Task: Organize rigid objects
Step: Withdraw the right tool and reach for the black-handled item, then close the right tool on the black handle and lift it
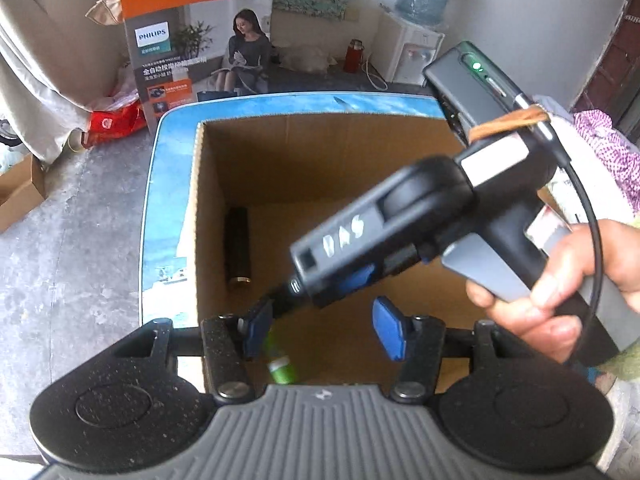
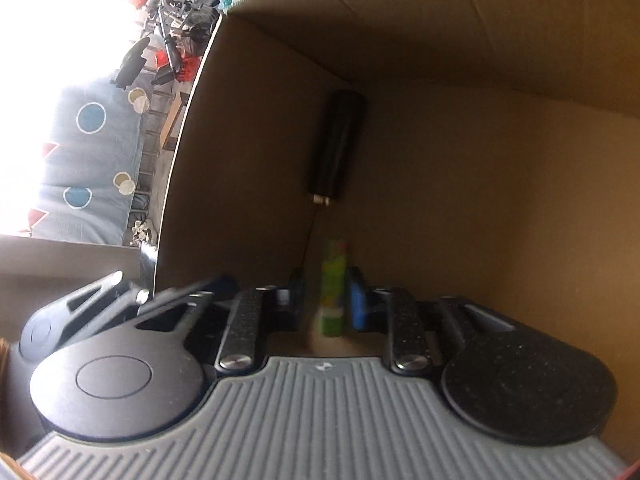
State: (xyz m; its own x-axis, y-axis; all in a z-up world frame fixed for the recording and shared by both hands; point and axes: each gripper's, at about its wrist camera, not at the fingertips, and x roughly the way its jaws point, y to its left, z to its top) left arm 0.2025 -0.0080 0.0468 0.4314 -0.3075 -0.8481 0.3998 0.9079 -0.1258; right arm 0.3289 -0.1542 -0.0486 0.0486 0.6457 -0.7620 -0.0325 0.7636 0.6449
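An open cardboard box (image 1: 208,168) stands on a blue-topped table (image 1: 168,208). A dark cylinder (image 1: 238,246) lies on the box floor by the left wall; it also shows in the right wrist view (image 2: 338,146). My left gripper (image 1: 324,330) is open and empty above the box's near edge. My right gripper (image 2: 326,298) reaches down into the box, tilted, with its jaws close around a small green bottle (image 2: 332,292). The bottle shows blurred in the left wrist view (image 1: 280,362). The right gripper's body (image 1: 384,236) crosses the left view.
A Philips carton (image 1: 192,40) stands behind the table. A water dispenser (image 1: 416,44) and a red flask (image 1: 354,56) are at the back. A small cardboard box (image 1: 20,192) sits on the floor at left. Patterned cloth (image 1: 608,148) lies at right.
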